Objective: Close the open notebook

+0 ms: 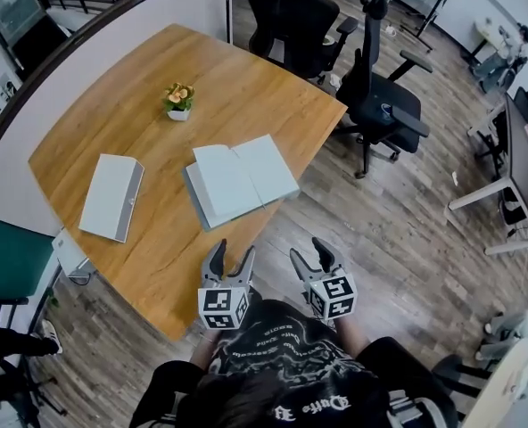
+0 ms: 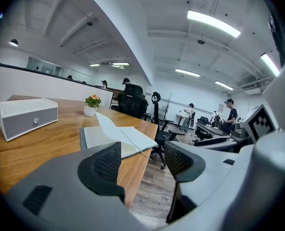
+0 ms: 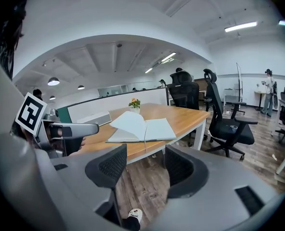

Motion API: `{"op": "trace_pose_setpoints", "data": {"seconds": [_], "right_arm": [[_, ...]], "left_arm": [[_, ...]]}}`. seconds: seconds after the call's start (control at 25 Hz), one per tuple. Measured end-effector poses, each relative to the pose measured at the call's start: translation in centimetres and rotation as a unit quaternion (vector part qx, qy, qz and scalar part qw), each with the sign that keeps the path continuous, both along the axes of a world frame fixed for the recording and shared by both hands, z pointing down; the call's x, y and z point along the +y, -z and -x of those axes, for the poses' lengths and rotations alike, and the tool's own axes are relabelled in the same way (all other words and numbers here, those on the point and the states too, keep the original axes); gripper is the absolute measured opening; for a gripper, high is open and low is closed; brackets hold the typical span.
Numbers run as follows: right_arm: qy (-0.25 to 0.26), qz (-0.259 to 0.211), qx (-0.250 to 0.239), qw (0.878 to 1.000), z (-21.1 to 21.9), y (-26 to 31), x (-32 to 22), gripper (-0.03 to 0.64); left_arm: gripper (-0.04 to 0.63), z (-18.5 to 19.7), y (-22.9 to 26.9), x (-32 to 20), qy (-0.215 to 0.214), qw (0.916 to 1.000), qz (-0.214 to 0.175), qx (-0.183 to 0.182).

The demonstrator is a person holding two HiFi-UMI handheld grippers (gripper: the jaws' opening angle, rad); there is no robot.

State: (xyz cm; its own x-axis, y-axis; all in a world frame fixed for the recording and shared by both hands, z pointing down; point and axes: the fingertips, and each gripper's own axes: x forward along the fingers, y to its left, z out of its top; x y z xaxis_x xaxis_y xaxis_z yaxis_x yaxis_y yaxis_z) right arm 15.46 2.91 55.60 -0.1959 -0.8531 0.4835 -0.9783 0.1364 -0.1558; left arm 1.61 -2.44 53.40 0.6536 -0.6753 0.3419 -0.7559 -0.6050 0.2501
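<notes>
The task is at the approach: the notebook [image 1: 242, 178] lies open on the table [image 1: 157, 132], near the edge nearest the person, and neither gripper touches it. The left gripper [image 1: 231, 255] and right gripper [image 1: 310, 252] hang side by side close to the person's body, off the table edge and well short of the pages. Both have their jaws wide apart with nothing between them.

The next move probably calls for bringing one gripper over the table edge to an outer page edge, getting a jaw under that half, and swinging it across the spine onto the other half. The other gripper could steady the book.

The head view gives the layout: the notebook sits between a pale box [image 1: 112, 196] on the left and the table's right corner, with a small plant [image 1: 179, 101] beyond it. From above, the pages look almost flat.

The low gripper views show otherwise. In the right gripper view, the notebook [image 3: 140, 128] has its left leaf arching up off the stack, and the left gripper [image 3: 70, 129] shows alongside. The left gripper view shows the same raised leaf [image 2: 106, 124], which looks like a handy place to catch.
</notes>
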Motion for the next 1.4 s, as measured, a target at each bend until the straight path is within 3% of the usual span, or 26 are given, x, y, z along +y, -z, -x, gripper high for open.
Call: {"op": "trace_pose_setpoints", "data": {"seconds": [0.12, 0.36, 0.64, 1.0, 1.4], "right_arm": [[0.009, 0.008, 0.021, 1.000, 1.0, -0.1, -2.0, 0.241], [0.001, 0.011, 0.020, 1.000, 2.0, -0.3, -5.2, 0.241], [-0.030, 0.002, 0.016, 0.999, 0.4, -0.1, -6.9, 0.229], [-0.041, -0.001, -0.019, 0.999, -2.5, -0.1, -10.6, 0.216], [-0.058, 0.032, -0.075, 0.995, -6.3, -2.3, -14.5, 0.179]], "left_arm": [[0.304, 0.3, -0.4, -2.1, -0.004, 1.0000, 0.008, 0.000], [0.302, 1.4, -0.8, -5.5, -0.008, 0.9999, 0.010, -0.004], [0.302, 2.0, -1.0, -6.6, 0.004, 0.9999, 0.015, -0.004], [0.302, 1.7, -0.4, -7.9, 0.027, 0.9996, 0.003, -0.008], [0.281, 0.6, 1.2, -9.1, 0.060, 0.9980, -0.022, -0.003]]}}
